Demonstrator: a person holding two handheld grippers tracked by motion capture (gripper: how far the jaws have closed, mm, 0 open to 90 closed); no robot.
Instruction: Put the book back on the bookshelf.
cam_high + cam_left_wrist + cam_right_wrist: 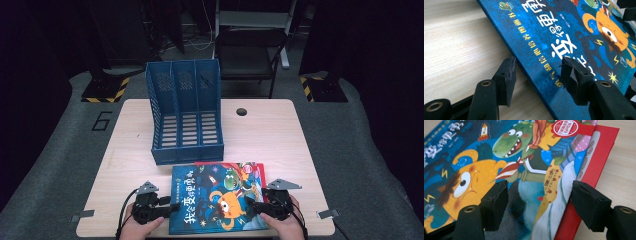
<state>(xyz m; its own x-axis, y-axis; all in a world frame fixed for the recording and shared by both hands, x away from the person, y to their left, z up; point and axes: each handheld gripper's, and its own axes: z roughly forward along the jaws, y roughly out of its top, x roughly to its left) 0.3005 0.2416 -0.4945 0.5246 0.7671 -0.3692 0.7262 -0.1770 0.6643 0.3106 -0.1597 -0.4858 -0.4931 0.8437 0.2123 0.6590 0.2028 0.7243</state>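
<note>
A blue picture book [210, 205] with an orange monster on its cover lies flat at the table's near edge, on top of a red book [260, 169] that sticks out at its right. My left gripper [167, 204] is at the blue book's left edge. In the left gripper view its jaws [537, 67] stand open astride that edge, one by the wood and one over the blue book's cover [564, 30]. My right gripper [252, 206] is at the right edge. Its jaws [539, 192] are open, one over the blue book's cover [474, 177] and one over the red book [596, 152].
A blue three-slot file rack [185, 115] stands upright just behind the books, slots facing me. The wooden table [270, 135] has a small round hole [241, 111] near its far edge. A dark chair [250, 50] stands beyond the table.
</note>
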